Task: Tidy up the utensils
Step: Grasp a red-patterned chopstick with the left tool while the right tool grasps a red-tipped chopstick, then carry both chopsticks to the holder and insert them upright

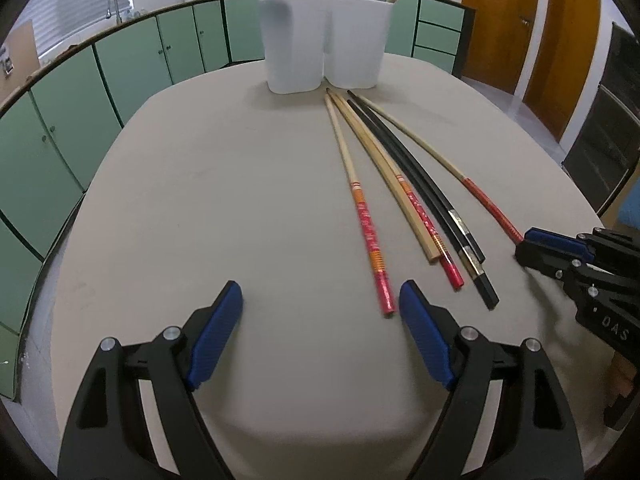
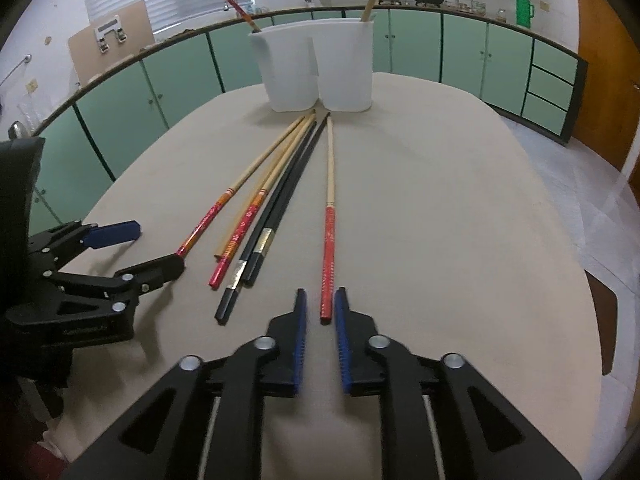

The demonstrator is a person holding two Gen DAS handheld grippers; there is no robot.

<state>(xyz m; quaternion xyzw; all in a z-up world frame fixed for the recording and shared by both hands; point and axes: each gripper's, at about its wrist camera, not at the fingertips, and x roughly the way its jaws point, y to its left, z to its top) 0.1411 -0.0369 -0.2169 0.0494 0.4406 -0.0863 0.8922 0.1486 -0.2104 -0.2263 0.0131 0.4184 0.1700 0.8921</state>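
The red chopstick (image 2: pixel 328 256) is straddled at its near end by the narrowly parted right tool (image 2: pixel 321 312), its length pointing ahead; the left tool (image 1: pixel 320 300) is held wide

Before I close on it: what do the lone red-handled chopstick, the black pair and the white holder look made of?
Red-handled chopstick: likely bamboo or wood, pale matte shaft, glossy red patterned handle. Black pair: probably lacquered wood or plastic, smooth dark sheen, metallic bands. White holder: apparently plastic, slightly translucent, softly moulded.
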